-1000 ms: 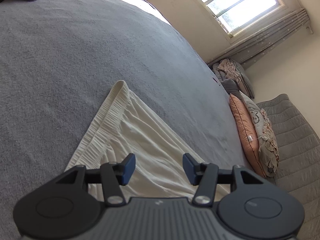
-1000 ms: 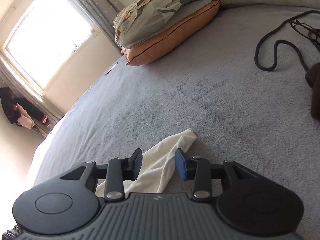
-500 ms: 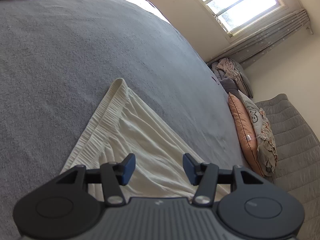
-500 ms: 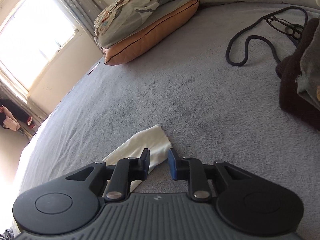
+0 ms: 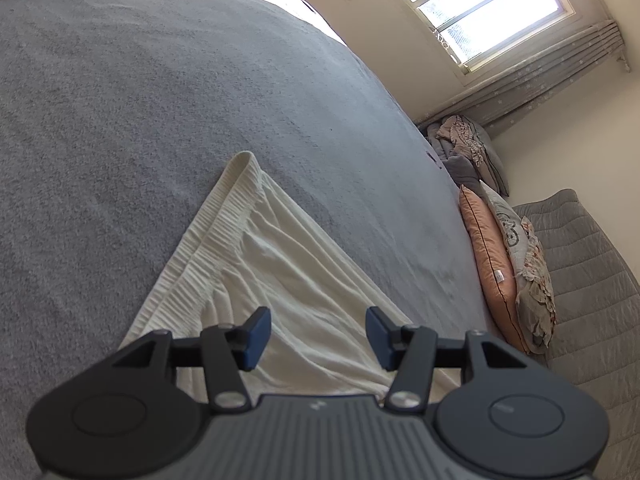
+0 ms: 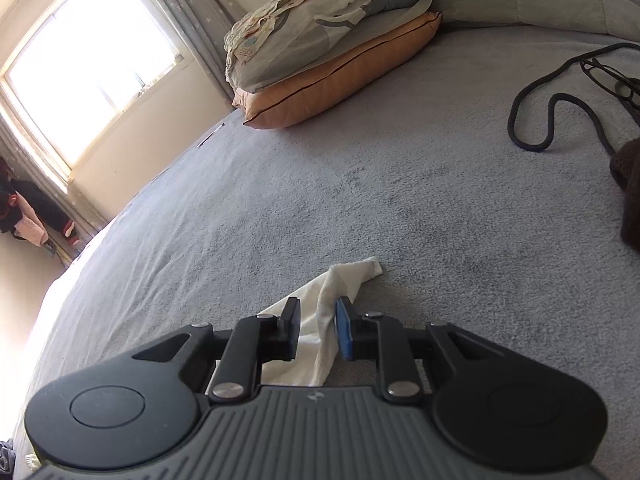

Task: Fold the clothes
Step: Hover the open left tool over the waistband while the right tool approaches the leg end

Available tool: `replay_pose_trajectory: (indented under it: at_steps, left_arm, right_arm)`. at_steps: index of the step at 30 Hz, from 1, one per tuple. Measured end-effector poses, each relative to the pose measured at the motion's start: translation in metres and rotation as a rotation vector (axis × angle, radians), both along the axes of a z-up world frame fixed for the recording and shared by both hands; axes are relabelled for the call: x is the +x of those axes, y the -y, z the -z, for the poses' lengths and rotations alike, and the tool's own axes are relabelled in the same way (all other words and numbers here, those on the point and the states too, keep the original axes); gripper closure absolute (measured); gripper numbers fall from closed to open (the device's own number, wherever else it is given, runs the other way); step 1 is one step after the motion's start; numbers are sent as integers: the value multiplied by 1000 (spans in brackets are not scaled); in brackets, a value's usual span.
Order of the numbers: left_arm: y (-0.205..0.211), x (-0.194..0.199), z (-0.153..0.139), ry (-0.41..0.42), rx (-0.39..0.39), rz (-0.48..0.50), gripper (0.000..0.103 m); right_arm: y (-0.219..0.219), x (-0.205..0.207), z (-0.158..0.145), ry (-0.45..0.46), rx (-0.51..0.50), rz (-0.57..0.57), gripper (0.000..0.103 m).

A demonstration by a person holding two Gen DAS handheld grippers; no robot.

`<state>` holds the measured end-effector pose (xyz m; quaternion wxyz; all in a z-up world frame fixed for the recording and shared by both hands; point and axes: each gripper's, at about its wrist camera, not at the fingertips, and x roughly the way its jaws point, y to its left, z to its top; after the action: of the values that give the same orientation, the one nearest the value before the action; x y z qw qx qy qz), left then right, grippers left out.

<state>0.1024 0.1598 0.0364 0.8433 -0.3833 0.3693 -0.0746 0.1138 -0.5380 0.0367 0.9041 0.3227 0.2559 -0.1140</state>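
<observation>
A cream-white garment with a ribbed elastic waistband [image 5: 256,256] lies flat on the grey bed cover [image 5: 120,100]. My left gripper [image 5: 316,334] is open just above the cloth, nothing between its blue pads. In the right wrist view, a narrow end of the same white garment [image 6: 336,292] runs between the jaws of my right gripper [image 6: 318,330]. The jaws stand a little apart around the bunched cloth, and the cloth corner lies on the bed ahead of them.
An orange pillow under a patterned grey one [image 6: 340,64] lies at the head of the bed, beside a quilted grey blanket [image 5: 592,280]. A black cord [image 6: 552,104] and a dark brown garment [image 6: 628,200] lie at the right. A window [image 5: 488,4] is behind.
My right gripper has swung and shifted along the cloth end; its jaws narrowed half a second ago and now stand slightly wider, with cloth bunched between them. The left gripper has hardly moved.
</observation>
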Motion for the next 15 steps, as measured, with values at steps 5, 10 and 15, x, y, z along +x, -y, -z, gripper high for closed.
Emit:
replay_pose_trajectory:
  at_steps: [5, 10, 15]
  left_arm:
    - [2, 0, 0, -1, -7, 0, 49]
    - [0, 0, -1, -4, -17, 0, 49]
    - [0, -1, -1, -4, -21, -1, 49]
  right_arm:
    - [-8, 2, -8, 26, -19, -36, 78]
    - [-2, -6, -11, 11, -48, 24, 74]
    - [15, -19, 2, -88, -54, 61, 75]
